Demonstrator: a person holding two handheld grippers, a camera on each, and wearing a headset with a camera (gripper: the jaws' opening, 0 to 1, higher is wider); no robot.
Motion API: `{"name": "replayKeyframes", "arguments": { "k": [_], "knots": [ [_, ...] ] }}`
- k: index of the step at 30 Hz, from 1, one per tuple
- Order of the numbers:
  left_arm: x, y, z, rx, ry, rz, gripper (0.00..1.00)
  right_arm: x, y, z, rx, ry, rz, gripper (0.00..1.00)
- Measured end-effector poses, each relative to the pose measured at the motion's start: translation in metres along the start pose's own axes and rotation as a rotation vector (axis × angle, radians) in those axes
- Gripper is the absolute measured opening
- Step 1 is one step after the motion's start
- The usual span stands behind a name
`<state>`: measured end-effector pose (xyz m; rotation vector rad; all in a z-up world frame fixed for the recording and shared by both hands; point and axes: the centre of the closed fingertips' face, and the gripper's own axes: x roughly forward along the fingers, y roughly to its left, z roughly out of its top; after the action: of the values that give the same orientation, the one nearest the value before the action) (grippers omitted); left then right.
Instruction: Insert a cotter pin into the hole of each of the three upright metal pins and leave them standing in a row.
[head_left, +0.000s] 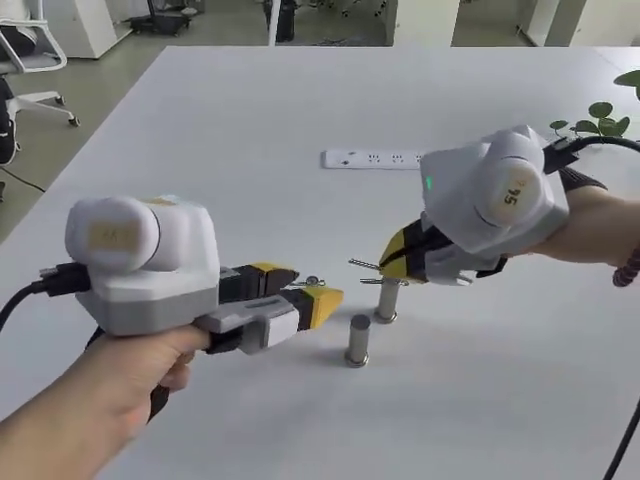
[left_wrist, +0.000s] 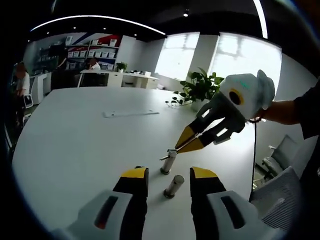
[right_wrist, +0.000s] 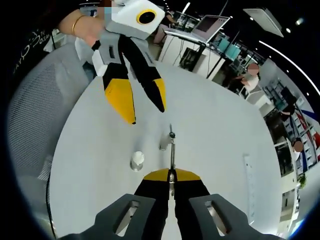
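1. Two short metal pins stand upright on the white table (head_left: 200, 130), both ahead of the left gripper (left_wrist: 169, 175) and in line with the gap between its jaws.
2. The nearer metal pin (left_wrist: 174, 186) rises just past the yellow jaw tips. We see a plain grey cylinder with a flat round top and a slightly wider foot.
3. The farther metal pin (left_wrist: 168, 162) stands just beyond it and has the same grey, stubby build.
4. The left jaws are released, spread well apart with nothing between them.
5. The right gripper (right_wrist: 171, 175) has its jaws clenched on a cotter pin (right_wrist: 171, 152). It is pinched at one end and sticks straight forward from the tips.
6. The cotter pin is a thin, straight, bright wire with a small rounded head at the end away from the jaws.
7. In the right gripper view the farther metal pin sits just left of the cotter pin's shaft, about halfway along it. We cannot tell whether they touch. The nearer metal pin stands further left, clearly apart from the wire.
8. In the head view a second wire (head_left: 370, 282) juts sideways from the top of the farther metal pin, just below the held cotter pin. We cannot tell whether it passes through a hole.
9. A white power strip (head_left: 375, 159) lies well beyond both pairs of jaws.
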<state>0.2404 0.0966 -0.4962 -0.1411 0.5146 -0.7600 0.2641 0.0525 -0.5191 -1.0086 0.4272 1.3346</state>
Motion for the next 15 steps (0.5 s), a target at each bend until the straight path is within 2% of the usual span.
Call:
{"name": "replayKeyframes", "arguments": {
  "k": [7, 15],
  "knots": [
    [0.007, -0.006, -0.001, -0.029, 0.028, -0.03, 0.25, 0.0, 0.01, 0.01, -0.037, -0.016, 0.016, 0.0],
    [0.011, -0.012, -0.002, -0.067, 0.044, -0.059, 0.16, 0.0, 0.015, 0.016, -0.078, -0.03, 0.023, 0.0]
  ]
}}
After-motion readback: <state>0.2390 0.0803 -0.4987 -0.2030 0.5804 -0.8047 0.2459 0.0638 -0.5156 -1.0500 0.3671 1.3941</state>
